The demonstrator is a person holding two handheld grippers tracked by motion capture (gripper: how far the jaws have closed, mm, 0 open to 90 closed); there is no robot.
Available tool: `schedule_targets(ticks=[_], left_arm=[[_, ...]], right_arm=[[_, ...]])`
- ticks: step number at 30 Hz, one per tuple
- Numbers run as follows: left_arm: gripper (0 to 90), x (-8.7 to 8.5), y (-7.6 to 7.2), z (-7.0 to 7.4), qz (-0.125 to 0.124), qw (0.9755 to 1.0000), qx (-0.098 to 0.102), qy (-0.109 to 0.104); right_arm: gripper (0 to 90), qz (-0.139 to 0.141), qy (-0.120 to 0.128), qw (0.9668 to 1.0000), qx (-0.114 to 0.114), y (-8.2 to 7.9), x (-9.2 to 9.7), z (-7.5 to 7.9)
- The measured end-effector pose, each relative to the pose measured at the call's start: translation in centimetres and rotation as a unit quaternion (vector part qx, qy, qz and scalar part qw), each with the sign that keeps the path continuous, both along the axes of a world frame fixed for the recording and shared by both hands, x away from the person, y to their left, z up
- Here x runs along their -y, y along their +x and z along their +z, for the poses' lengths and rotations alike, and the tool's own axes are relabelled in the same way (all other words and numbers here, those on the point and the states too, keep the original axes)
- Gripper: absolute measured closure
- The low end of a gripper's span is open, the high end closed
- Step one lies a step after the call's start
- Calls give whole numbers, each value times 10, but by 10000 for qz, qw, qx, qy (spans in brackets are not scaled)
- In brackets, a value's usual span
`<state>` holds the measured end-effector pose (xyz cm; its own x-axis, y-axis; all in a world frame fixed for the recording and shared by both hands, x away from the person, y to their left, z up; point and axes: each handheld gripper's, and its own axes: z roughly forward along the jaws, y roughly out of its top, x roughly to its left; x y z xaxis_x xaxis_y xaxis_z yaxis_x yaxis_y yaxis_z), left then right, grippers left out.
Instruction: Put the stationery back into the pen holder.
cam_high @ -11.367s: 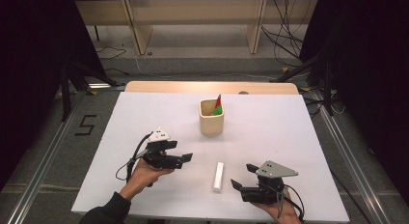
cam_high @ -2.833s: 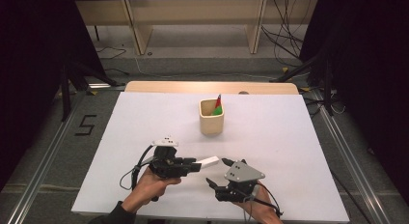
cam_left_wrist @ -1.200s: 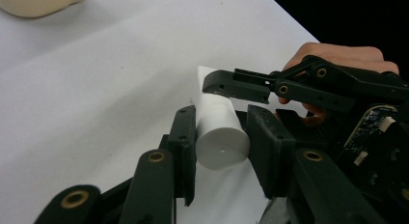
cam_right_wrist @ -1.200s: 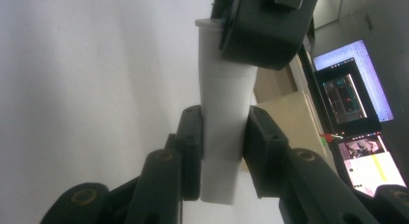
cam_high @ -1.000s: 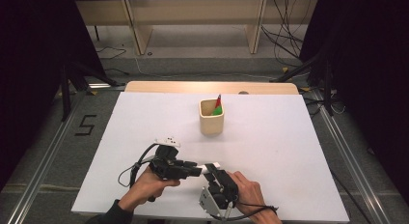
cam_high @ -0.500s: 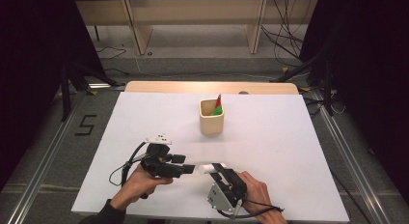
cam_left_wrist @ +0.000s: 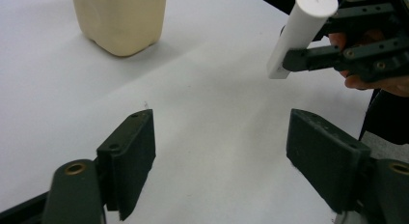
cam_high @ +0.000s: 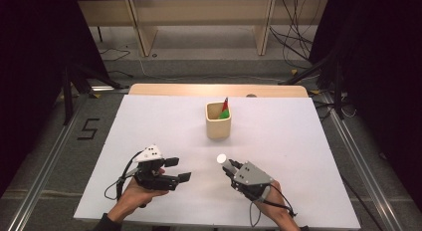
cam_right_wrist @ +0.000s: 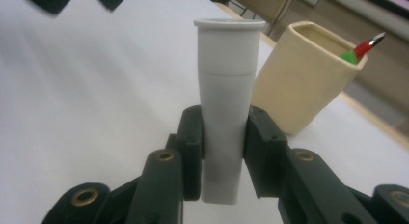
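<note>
A white tube (cam_right_wrist: 225,89) stands up between the jaws of my right gripper (cam_right_wrist: 224,151), which is shut on its lower part. In the high view the right gripper (cam_high: 230,167) is near the table's front edge, with the tube's round end (cam_high: 221,159) pointing toward the cream cup (cam_high: 218,120). My left gripper (cam_high: 178,169) lies to its left, apart from the tube. Its jaws have just been opening, and its pads (cam_left_wrist: 130,156) stand wide with only bare table between them. In the left gripper view the tube (cam_left_wrist: 301,33) is at upper right.
The cream cup (cam_right_wrist: 304,74) holds a red and green item (cam_right_wrist: 364,48) and stands mid-table beyond both grippers. The white table top (cam_high: 149,121) has a wooden strip along its far edge. Cables lie on the floor behind.
The left gripper has let go of the white tube, opened and drawn back to the left. The right gripper has carried the tube to the right and turned its end toward the cup.
</note>
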<state>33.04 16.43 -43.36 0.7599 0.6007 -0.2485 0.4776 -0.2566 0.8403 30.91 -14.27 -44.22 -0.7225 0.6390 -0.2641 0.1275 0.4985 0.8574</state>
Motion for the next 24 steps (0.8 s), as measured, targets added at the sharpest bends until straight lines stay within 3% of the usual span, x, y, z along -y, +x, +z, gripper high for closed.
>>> schedule_targets(ticks=[3, 6, 9, 16, 19, 24], left_arm=[[229, -4, -4, -4, 53, 9997, 223, -35], [222, -10, -5, -6, 157, 9994, 276, -150], [218, -14, -7, -8, 232, 9990, 366, -126], [211, -20, -12, -12, 356, 9979, 537, -23], [211, -21, -14, -11, 486, 9968, 602, 207], [196, -25, -18, -14, 438, 9973, 568, 153]], right_arm=[[705, -64, 437, 9981, -426, 6, 5, 3], [705, -152, 908, 9925, -805, 15, 10, 8], [705, -218, 1199, 9870, -1044, 23, 14, 13], [704, -343, 1724, 9749, -1364, 47, 13, 27], [704, -429, 1810, 9726, -1397, 59, 12, 32], [704, -622, 1942, 9686, -1422, 80, 11, 42]])
